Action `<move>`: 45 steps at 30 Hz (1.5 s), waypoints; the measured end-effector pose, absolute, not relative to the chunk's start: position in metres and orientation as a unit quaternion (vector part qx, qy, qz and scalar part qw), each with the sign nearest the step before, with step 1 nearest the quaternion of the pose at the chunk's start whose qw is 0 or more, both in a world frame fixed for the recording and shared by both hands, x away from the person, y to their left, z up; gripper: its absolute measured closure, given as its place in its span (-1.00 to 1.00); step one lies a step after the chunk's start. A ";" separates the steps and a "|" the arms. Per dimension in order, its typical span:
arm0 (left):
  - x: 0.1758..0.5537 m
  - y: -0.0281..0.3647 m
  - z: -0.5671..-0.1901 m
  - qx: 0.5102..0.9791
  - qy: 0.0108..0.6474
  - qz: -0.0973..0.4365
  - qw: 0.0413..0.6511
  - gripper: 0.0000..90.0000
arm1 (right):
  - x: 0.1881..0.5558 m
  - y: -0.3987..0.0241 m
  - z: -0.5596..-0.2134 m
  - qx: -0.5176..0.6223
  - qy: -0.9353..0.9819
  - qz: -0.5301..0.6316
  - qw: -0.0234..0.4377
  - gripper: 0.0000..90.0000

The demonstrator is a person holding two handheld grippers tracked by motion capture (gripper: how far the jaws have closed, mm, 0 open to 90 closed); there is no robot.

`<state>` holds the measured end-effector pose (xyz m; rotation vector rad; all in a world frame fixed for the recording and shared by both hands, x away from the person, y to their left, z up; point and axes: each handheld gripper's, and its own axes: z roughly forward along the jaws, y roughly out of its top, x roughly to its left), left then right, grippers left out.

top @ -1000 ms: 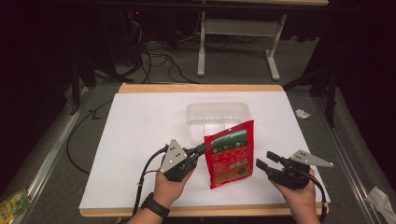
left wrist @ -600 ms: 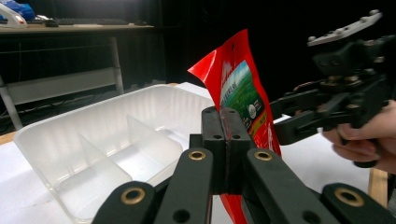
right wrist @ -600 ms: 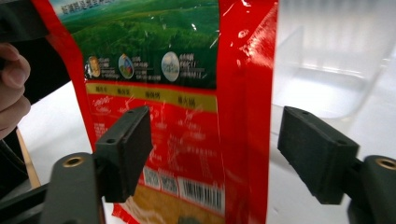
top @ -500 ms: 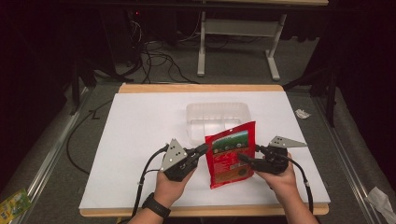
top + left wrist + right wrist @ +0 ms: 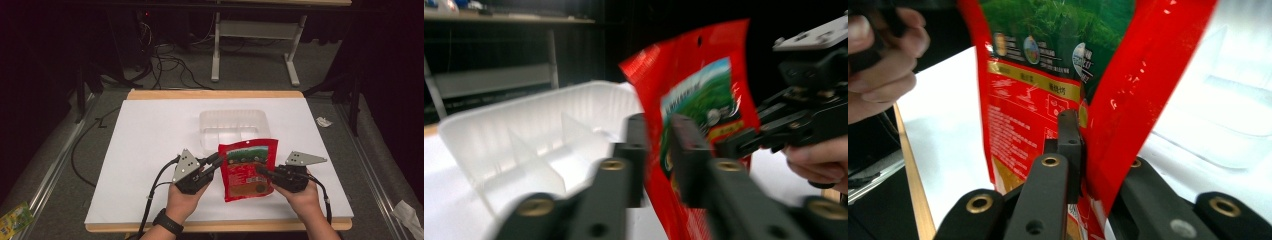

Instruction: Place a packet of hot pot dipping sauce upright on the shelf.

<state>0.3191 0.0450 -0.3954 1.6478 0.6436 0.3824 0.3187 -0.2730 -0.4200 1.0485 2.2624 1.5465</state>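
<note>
Pouch: red pouch [image 5: 247, 169] with a green picture and a gold band of print, held upright above the near middle of the counter [image 5: 150, 130], just in front of the tray
Pouch top: sealed, with a small hang hole near the upper edge in the left gripper view [image 5: 704, 95]
Pouch contents: cannot tell; the pack is opaque
Tray: clear plastic tray [image 5: 232, 125] on the counter behind the pouch, open side up
Tray inside: thin dividers split it into compartments [image 5: 539, 150]; nothing is visible in them
Left gripper: left gripper [image 5: 218, 160] at the pouch's left edge; in its own view the edge runs down between the two jaws, which stand a little apart, and whether they press the film I cannot tell
Right gripper: right gripper [image 5: 262, 171] reaches in from the right; its own view shows the jaws closed on the pouch's side fold [image 5: 1088, 150], one jaw in front of the film and one behind
Hands: left hand [image 5: 182, 202] and right hand [image 5: 300, 197] near the counter's front edge
Floor: crumpled white scrap [image 5: 324, 121] right of the counter, green packet [image 5: 15, 218] at lower left
</note>
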 end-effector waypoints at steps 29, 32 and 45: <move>0.327 0.037 -0.424 0.728 0.309 0.133 0.597 1.00 | 0.310 -0.266 -0.409 0.346 0.739 0.567 0.110 1.00; 0.329 0.039 -0.423 0.730 0.305 0.155 0.591 1.00 | 0.311 -0.259 -0.410 0.346 0.735 0.570 0.121 1.00; 0.327 0.037 -0.435 0.745 0.293 0.162 0.576 1.00 | 0.312 -0.258 -0.425 0.351 0.748 0.550 0.121 0.94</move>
